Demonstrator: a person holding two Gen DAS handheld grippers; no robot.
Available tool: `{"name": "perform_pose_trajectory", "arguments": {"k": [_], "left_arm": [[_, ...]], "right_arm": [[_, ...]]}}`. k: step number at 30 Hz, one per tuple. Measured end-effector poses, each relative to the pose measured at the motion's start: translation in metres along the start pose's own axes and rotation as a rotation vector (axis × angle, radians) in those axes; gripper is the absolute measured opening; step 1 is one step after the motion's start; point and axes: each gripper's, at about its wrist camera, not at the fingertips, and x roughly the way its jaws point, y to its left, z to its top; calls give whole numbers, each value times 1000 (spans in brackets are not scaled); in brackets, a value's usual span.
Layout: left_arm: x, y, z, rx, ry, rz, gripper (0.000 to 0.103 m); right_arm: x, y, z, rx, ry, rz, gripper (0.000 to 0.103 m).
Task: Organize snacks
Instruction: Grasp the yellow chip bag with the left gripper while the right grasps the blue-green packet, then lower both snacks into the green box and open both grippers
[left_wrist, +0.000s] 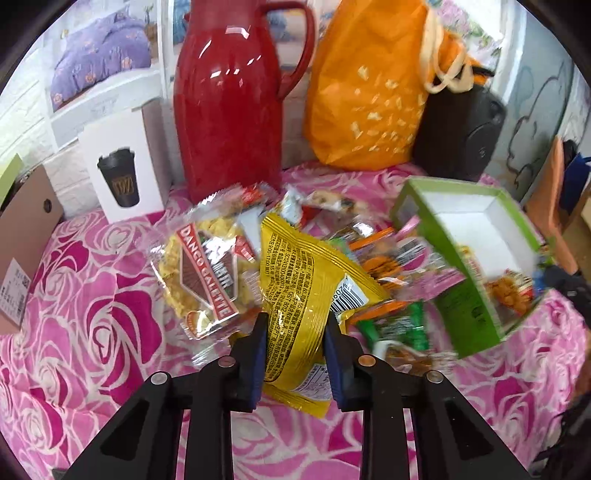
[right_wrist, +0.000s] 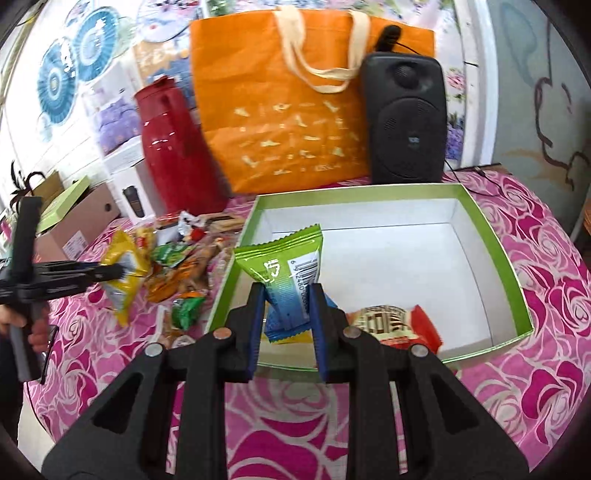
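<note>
My left gripper (left_wrist: 296, 326) is shut on a yellow snack packet (left_wrist: 295, 273), held at the near edge of a pile of mixed snack packets (left_wrist: 388, 266). A clear "Dango Galette" packet (left_wrist: 203, 273) lies left of it. In the right wrist view the left gripper (right_wrist: 120, 271) grips that yellow packet (right_wrist: 123, 295) left of the pile (right_wrist: 184, 273). My right gripper (right_wrist: 287, 295) is shut on a green-and-blue packet (right_wrist: 284, 266) over the near left corner of the open green box (right_wrist: 491, 236). A red-and-white snack (right_wrist: 395, 323) and a blue-yellow packet (right_wrist: 280, 334) lie inside the box.
A red thermos jug (left_wrist: 229, 110), an orange tote bag (right_wrist: 288, 122) and a black speaker (right_wrist: 406, 118) stand along the back of the pink rose tablecloth (left_wrist: 92, 314). A white cup carton (left_wrist: 125, 166) and a cardboard box (left_wrist: 22, 251) stand at the left. A hand (right_wrist: 37, 332) holds the left gripper.
</note>
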Motion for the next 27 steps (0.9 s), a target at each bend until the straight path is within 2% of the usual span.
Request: {"name": "perform_pose_trajectory", "arguments": {"k": [5,8,12,16,23,24,25,26,27], "left_arm": [[-37,-46,19,56,-81,-88,27],[-43,-84,34,86,-116,-159,27],[-26,-129,51,125,-109,-227,27],[6,-159,61,122,-64,-277,27],[46,-186,58,136,-30,-266,30],[48,-186,57,132,-30,-261,42],[50,-186,55,128,-24,-260,69],[49,-182,54,115,-25,-251,82],[47,-179,53,99,-40,-235,91]], "right_arm": [[1,-15,1,12,-10,-11,26],[2,-21,0,13,-10,-21,26],[-1,-33,-3,18,-15,-40,26],[-3,-53,-1,38,-25,-81,26],[14,-76,1,25,5,-111,29],[17,-75,0,10,10,-118,45],[18,-75,-2,-3,11,-129,76],[19,-74,-4,-10,6,-139,90],[18,-74,-6,-12,-4,-143,102]]}}
